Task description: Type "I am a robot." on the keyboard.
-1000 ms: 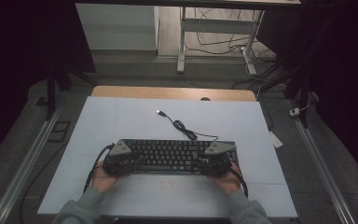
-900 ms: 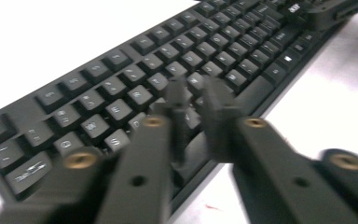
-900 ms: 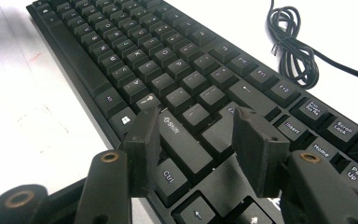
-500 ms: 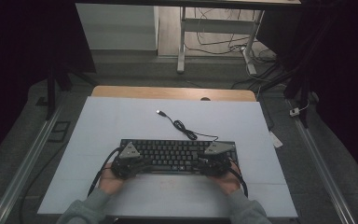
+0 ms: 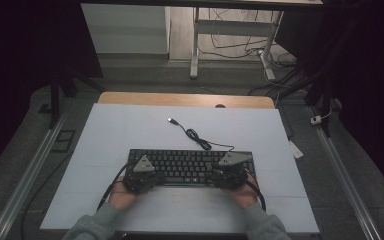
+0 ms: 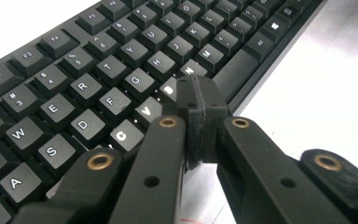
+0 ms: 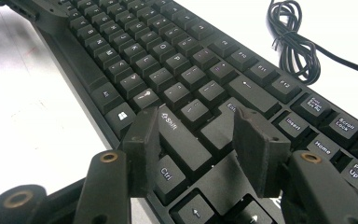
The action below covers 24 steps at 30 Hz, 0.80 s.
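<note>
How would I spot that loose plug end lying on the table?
Start at the white table and find the black keyboard near its front edge. A thin black cable runs from its back, knots once, and ends in the small silver plug, lying alone on bare table.

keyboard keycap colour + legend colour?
Black keycaps, white legends; clearest in the left gripper view.
</note>
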Each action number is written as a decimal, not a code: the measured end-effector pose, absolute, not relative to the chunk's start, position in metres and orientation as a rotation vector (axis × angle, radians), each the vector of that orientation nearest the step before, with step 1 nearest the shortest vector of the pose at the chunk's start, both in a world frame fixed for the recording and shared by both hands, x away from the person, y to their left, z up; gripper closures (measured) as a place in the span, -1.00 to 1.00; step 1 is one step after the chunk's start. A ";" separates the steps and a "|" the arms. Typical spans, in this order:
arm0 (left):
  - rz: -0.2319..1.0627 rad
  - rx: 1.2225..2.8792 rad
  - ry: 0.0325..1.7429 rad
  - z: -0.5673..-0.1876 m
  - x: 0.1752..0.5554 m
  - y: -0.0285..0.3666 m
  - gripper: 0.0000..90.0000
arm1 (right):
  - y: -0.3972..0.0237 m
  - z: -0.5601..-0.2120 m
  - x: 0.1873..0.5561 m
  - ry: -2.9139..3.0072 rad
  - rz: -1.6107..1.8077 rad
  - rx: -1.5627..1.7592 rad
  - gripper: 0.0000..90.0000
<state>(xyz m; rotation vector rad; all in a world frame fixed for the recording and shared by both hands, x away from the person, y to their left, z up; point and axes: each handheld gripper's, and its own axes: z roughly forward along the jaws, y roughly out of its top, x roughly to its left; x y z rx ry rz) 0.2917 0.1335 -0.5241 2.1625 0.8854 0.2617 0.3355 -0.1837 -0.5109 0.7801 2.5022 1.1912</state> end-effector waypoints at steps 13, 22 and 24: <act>0.274 2.172 0.887 -0.527 0.292 0.133 0.98 | -0.184 -0.511 0.336 2.502 1.186 0.779 0.13; 0.311 2.184 0.873 -0.527 0.290 0.132 0.98 | -0.183 -0.511 0.335 2.504 1.185 0.777 0.13; 0.325 2.162 0.871 -0.525 0.290 0.134 0.98 | -0.183 -0.511 0.335 2.504 1.187 0.776 0.13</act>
